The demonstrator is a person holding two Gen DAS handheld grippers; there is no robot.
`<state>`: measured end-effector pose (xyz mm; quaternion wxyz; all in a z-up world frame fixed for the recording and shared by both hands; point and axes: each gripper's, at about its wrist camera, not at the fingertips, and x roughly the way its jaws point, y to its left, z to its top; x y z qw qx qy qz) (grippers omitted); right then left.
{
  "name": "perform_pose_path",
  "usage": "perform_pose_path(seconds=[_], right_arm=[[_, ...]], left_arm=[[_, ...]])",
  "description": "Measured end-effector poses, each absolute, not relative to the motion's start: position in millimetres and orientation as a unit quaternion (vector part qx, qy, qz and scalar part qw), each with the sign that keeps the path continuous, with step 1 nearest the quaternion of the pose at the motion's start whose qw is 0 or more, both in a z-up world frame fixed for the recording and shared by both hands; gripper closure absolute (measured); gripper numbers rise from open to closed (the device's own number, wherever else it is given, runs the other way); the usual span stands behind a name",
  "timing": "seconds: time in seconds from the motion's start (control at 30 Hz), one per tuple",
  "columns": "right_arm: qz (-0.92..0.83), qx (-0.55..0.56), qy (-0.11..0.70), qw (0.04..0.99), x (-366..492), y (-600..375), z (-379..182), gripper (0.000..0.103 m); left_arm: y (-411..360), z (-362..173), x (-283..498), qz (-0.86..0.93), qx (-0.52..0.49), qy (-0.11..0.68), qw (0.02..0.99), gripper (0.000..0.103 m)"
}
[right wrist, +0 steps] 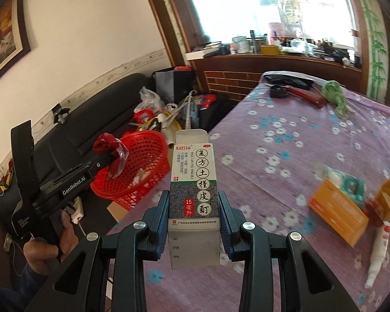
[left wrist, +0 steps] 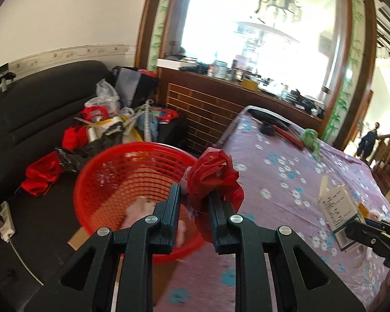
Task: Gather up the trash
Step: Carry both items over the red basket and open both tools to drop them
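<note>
My left gripper (left wrist: 194, 202) is shut on a crumpled red plastic wrapper (left wrist: 213, 174) and holds it beside the near rim of a red mesh basket (left wrist: 122, 174); the same gripper (right wrist: 111, 157) and wrapper (right wrist: 111, 147) show in the right wrist view above the basket (right wrist: 140, 166). The basket holds pale paper scraps (left wrist: 140, 208). My right gripper (right wrist: 193, 208) is shut on a white and grey medicine box (right wrist: 193, 202) with its top flap open, held above the table; the box also shows in the left wrist view (left wrist: 338, 205).
The table has a purple flowered cloth (right wrist: 286, 143). On it lie an orange box (right wrist: 338, 213), a white tube (right wrist: 377, 252), a green crumpled bag (right wrist: 335, 93) and a red tool (right wrist: 306, 95). A black sofa (left wrist: 39, 119) with piled bags (left wrist: 104, 119) stands left.
</note>
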<state>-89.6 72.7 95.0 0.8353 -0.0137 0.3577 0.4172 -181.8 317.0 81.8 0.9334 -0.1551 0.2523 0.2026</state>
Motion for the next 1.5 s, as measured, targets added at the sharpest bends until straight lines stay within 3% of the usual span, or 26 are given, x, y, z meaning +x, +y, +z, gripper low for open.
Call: perform_pose_path(seconds=[0.5,1.5], right_arm=[[0.462,-0.037,0.366,0.807,-85,157,108,0.066],[0.478,-0.017,0.411,0.776,-52,234,91,0.065]], left_arm=[[390,72,-202,0.243,-0.190,0.251,0.917,0.084],[415,45,-175,0.231,-0.187,0.284,0.911,0.084]])
